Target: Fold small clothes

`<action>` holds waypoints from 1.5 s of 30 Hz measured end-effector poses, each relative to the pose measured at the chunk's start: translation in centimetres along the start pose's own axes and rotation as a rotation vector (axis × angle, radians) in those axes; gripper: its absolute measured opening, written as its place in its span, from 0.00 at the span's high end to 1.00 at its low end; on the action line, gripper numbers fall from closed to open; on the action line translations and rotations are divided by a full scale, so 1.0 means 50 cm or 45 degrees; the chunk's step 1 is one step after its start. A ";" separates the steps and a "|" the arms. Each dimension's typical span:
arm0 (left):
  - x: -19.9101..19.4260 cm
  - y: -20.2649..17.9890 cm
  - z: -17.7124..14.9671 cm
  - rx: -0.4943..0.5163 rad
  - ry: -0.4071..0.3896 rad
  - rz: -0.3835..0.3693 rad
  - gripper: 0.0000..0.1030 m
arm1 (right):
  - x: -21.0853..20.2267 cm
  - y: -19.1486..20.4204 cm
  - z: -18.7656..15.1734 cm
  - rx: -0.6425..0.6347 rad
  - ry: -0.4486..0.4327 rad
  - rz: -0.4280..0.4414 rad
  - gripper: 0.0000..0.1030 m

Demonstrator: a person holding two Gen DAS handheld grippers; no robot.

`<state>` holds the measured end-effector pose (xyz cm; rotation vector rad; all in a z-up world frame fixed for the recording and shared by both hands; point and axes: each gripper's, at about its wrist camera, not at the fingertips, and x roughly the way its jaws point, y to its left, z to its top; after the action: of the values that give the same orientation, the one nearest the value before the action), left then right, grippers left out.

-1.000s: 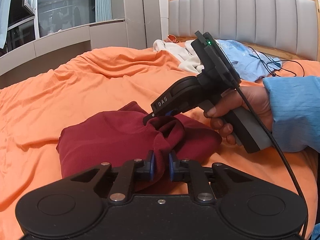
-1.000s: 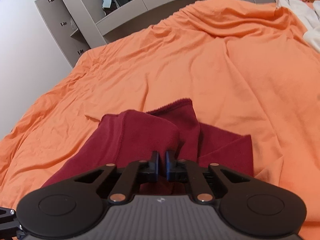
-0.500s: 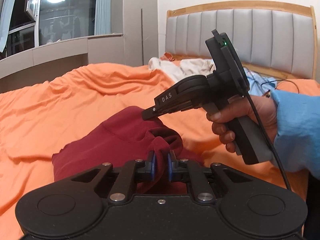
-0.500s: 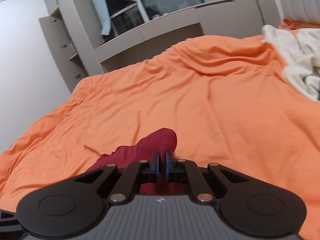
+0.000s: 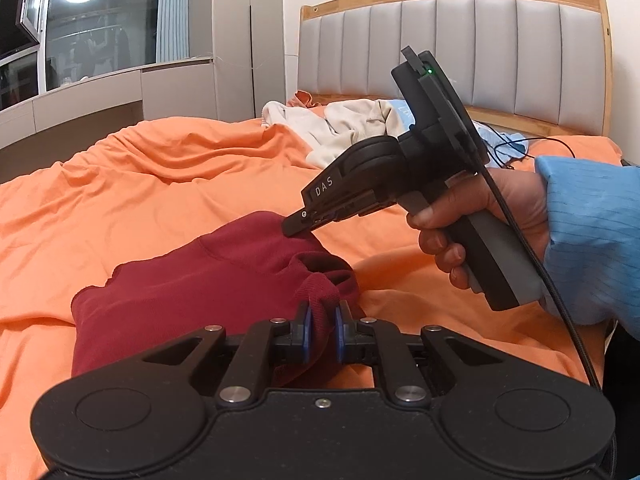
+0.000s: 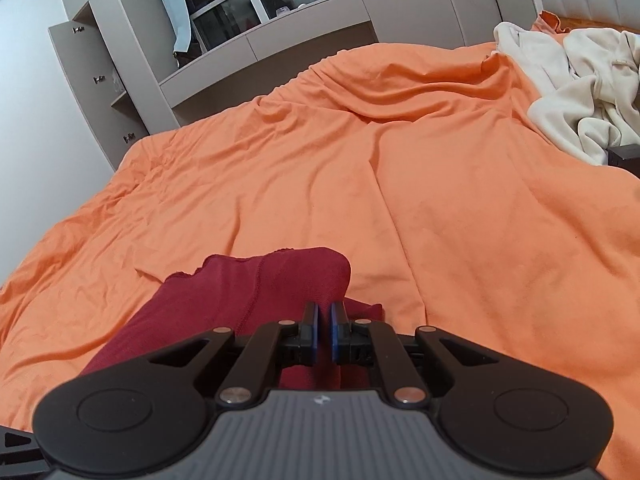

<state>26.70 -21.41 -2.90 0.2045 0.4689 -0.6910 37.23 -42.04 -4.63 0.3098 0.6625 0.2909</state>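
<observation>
A dark red garment (image 5: 192, 280) lies on the orange bed cover (image 5: 140, 192). My left gripper (image 5: 320, 320) is shut on a ribbed edge of the garment near me. My right gripper (image 5: 296, 224) appears in the left wrist view, held by a hand in a blue sleeve, shut on the garment's far corner and lifting it. In the right wrist view the right gripper (image 6: 324, 320) pinches the red cloth (image 6: 256, 292), which drapes down to the left.
A cream garment (image 5: 340, 128) and a light blue cloth (image 5: 500, 140) with a black cable lie near the grey padded headboard (image 5: 460, 52). Grey cabinets (image 6: 120, 92) and a window stand beyond the bed's far side.
Both grippers have lifted, raising the red garment's held edges off the bed. The right gripper has risen and tilted up, so less of the garment shows in its view.
</observation>
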 end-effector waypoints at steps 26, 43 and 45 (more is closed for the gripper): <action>0.045 0.047 -0.004 -0.178 0.084 -0.152 0.62 | 0.002 0.009 -0.072 -0.348 0.288 -0.140 0.11; -0.032 0.182 0.052 -0.515 0.025 -0.033 0.01 | -0.029 0.011 0.007 -0.312 0.091 -0.126 0.00; -0.040 0.213 0.054 -0.559 0.055 0.030 0.01 | -0.023 0.012 0.010 -0.258 0.078 -0.085 0.00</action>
<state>33.25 -13.15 0.74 -0.1886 0.6465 -0.5462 36.58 -42.01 -3.36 0.0852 0.6962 0.3020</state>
